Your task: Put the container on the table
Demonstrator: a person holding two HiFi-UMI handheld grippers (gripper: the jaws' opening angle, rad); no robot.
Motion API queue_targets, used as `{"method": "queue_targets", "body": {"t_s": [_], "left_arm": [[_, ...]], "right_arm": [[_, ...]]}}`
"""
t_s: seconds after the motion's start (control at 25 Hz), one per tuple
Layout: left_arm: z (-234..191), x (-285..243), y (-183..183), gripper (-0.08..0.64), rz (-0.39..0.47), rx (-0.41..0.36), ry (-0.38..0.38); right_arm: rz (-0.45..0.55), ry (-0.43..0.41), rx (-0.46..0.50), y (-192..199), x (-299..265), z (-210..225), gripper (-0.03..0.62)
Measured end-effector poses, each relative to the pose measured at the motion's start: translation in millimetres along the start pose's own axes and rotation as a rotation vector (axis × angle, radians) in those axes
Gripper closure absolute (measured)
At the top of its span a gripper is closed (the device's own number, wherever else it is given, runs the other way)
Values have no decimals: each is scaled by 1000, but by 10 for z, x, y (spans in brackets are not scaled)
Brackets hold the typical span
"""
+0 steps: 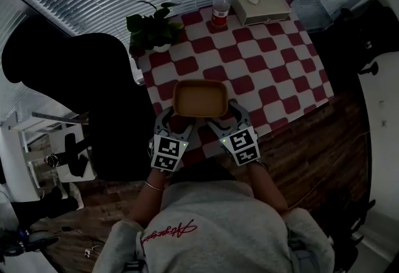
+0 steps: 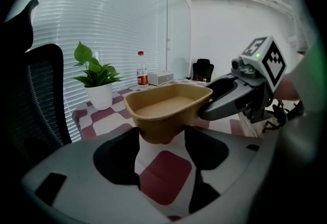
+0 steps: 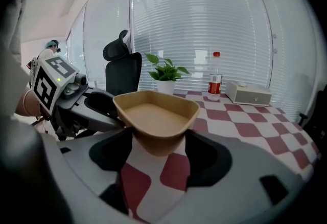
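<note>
A tan, empty, rounded-rectangle container (image 1: 199, 98) is held over the near edge of the table's red-and-white checked cloth (image 1: 268, 72). My left gripper (image 1: 176, 121) clamps its near left corner and my right gripper (image 1: 225, 119) its near right corner. In the left gripper view the container (image 2: 168, 108) sits between the dark pads of the left gripper (image 2: 162, 133), with the right gripper (image 2: 225, 100) reaching in from the right. The right gripper view mirrors this: the container (image 3: 156, 113) fills the right gripper (image 3: 159, 138), with the left gripper (image 3: 97, 108) beside it. I cannot tell whether its base touches the cloth.
A potted plant (image 1: 153, 28) stands at the table's far left corner. A red-capped bottle (image 1: 220, 7) and a white box (image 1: 260, 7) stand at the far edge. A black office chair (image 1: 93, 103) stands left of the table, and wooden floor (image 1: 312, 153) lies to the right.
</note>
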State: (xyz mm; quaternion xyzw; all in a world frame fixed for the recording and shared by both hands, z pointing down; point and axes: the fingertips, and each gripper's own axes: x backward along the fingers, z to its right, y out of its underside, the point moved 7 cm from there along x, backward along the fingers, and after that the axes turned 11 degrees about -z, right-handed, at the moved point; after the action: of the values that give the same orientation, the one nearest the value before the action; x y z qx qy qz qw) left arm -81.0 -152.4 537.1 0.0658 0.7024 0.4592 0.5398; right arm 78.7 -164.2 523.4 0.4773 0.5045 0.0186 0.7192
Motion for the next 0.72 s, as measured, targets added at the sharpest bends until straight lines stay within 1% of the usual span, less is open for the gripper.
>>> {"method": "queue_targets", "body": {"t_s": [0.72], "left_arm": [[10,-104,107,275,-54,-3,9]], "right_arm": [[-34,-1,-3,67,-80,-7,262]]}}
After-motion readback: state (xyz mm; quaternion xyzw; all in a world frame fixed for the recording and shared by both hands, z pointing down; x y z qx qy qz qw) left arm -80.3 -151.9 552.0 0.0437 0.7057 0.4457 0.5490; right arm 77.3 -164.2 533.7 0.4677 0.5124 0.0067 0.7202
